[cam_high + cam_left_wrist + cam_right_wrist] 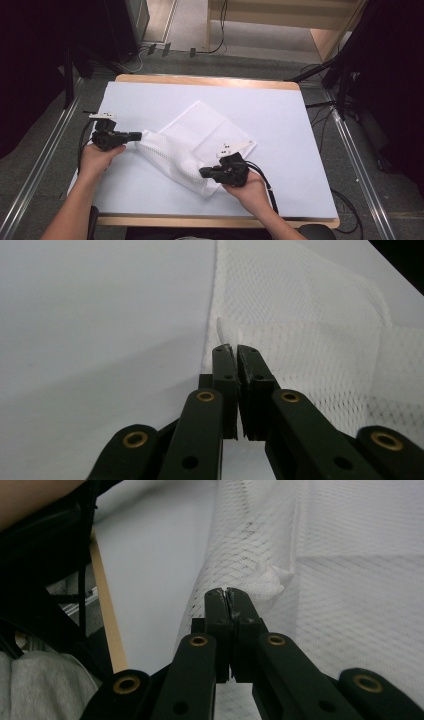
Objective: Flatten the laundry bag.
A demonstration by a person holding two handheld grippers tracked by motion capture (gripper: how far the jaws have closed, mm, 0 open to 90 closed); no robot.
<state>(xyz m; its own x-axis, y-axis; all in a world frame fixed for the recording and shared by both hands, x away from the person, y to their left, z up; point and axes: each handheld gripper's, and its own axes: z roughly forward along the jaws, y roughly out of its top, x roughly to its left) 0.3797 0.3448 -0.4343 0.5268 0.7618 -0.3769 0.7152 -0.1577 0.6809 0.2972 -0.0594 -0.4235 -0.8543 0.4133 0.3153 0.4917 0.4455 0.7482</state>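
A white mesh cloth (195, 140) lies partly folded in the middle of the white table (150, 100). My left gripper (140, 135) is at the cloth's left corner, jaws shut on the mesh edge (225, 332). My right gripper (202, 172) is at the cloth's near edge, jaws shut on a bunched fold of mesh (260, 577). In the left gripper view (234, 347) the cloth spreads away to the right. In the right gripper view (227, 592) the cloth rises ahead and to the right.
The table has a wooden rim (205, 80) at the far side and a wooden near edge (107, 620). Cables (265, 185) trail from the grippers. Dark stands and floor rails flank the table (345, 85).
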